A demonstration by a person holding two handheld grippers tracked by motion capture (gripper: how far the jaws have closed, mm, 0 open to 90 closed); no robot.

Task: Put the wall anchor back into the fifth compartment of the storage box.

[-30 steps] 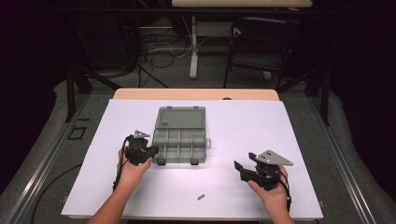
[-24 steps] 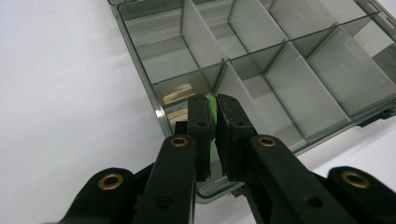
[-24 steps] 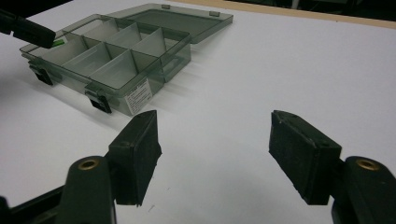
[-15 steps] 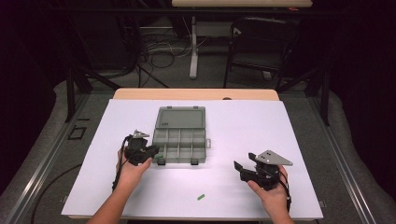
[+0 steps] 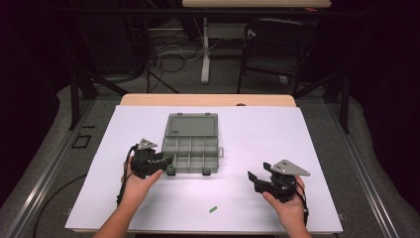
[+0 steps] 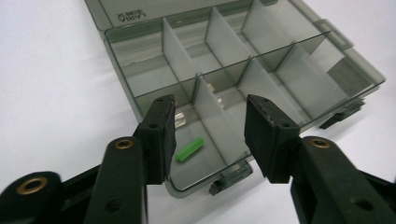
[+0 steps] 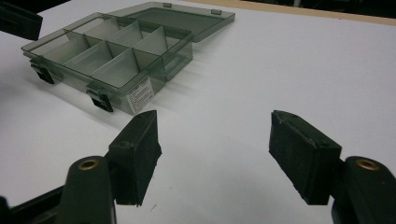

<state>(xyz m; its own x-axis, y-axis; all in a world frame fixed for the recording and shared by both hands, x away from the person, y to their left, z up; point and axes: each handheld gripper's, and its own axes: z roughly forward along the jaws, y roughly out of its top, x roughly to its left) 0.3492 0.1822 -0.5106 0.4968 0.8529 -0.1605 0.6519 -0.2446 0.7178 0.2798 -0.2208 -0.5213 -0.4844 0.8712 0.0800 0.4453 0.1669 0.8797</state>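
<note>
**Green peg dropped in the box, 1 more on the table**

Black jaws of my left hand-held gripper [image 6: 210,135] have just been opening; nothing is between them. Below, a green peg [image 6: 190,150] lies in the organizer box [image 5: 190,148], near-left compartment. My right hand-held gripper [image 5: 258,180] waits open. A second peg [image 5: 213,209] lies on the table [image 5: 307,148]. Pulling back carelessly, I could catch the box wall and shift it.

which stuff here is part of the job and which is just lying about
In the job:
- organiser box, lid open
- green piece lying in its near corner compartment
- green piece on the table
- left gripper, jaws just opened, nothing between them
- right gripper, open

Lying about:
- chair
- floor cables
</note>
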